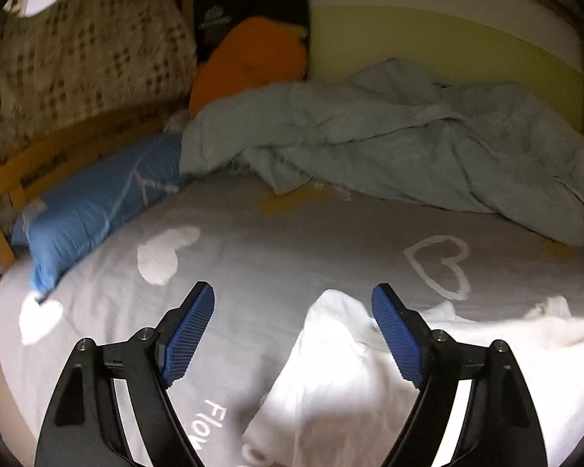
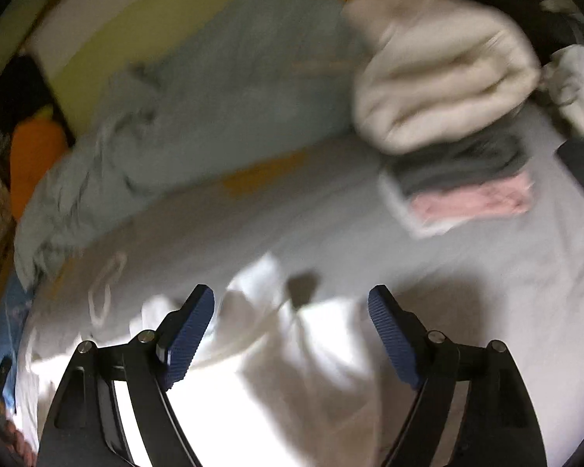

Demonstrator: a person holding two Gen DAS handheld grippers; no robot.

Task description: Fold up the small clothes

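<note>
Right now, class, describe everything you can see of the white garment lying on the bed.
The white garment is thin, soft-looking cloth, crumpled and unfolded, with one raised wrinkled corner. It lies on the grey bed sheet, spreading toward the right edge of the left wrist view. The left gripper and the right gripper hover over it with jaws wide open, neither gripping it. Glare hides its details, so its type is unclear.

Right wrist view motion-blurred: folded stack (image 2: 467, 190) smeared; white garment (image 1: 350, 381) cut off near edge, blown out.
</note>
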